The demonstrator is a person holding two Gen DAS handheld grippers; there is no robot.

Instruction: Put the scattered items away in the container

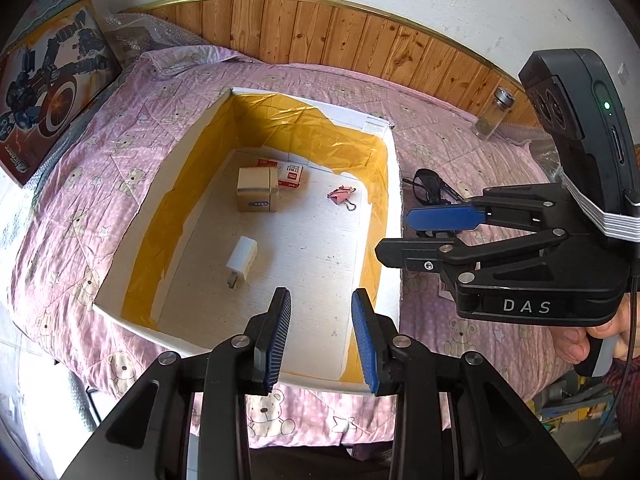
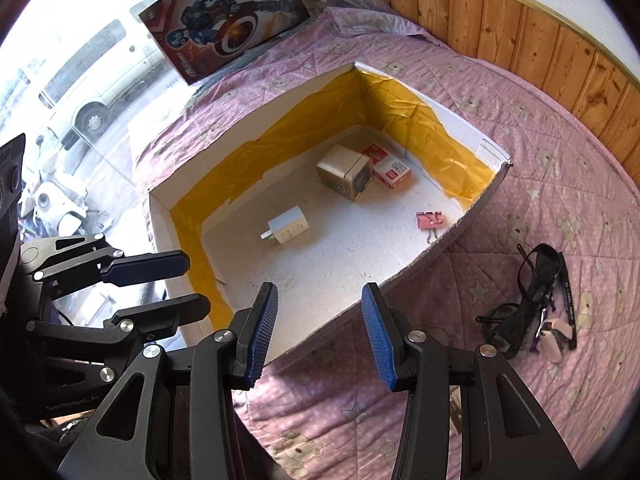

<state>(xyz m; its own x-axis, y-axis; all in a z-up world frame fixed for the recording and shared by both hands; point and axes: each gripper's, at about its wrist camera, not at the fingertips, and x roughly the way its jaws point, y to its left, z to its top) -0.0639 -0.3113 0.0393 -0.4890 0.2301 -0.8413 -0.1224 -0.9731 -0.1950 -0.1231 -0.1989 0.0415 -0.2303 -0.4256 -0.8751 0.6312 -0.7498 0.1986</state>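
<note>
A white cardboard box (image 1: 394, 184) lined with yellow tape sits open on a pink bear-print quilt (image 1: 72, 216), and four items already lie on its floor: a beige cube-shaped gadget (image 1: 256, 194) toward the back, a red-and-white small carton (image 1: 291, 176) touching it from behind, a pink binder clip (image 1: 342, 197) near the right wall, and a white plug adapter (image 1: 241, 267) lying alone nearer the front. Outside the box, on the quilt just beyond its right wall, a pair of black-framed glasses (image 2: 536, 300) lies folded in a tangle with a dark cord; the box wall stands between it and the items inside. A glass jar (image 1: 494, 114) with a metal lid stands farther back by the wood-panelled wall (image 1: 320, 32), and a boxed toy set (image 1: 48, 88) leans at the far left corner of the bed. The left gripper (image 1: 322, 334) hovers above the front edge of the box, aimed down into it, its blue-padded jaws spread apart with nothing between them. The right gripper (image 2: 318, 334) is held over the near right corner of the box, pointing forward and down, its jaws likewise released and empty; in the left view it shows side-on over the glasses, with the fingers of a hand (image 1: 580, 342) wrapped around its handle at the lower right.
</note>
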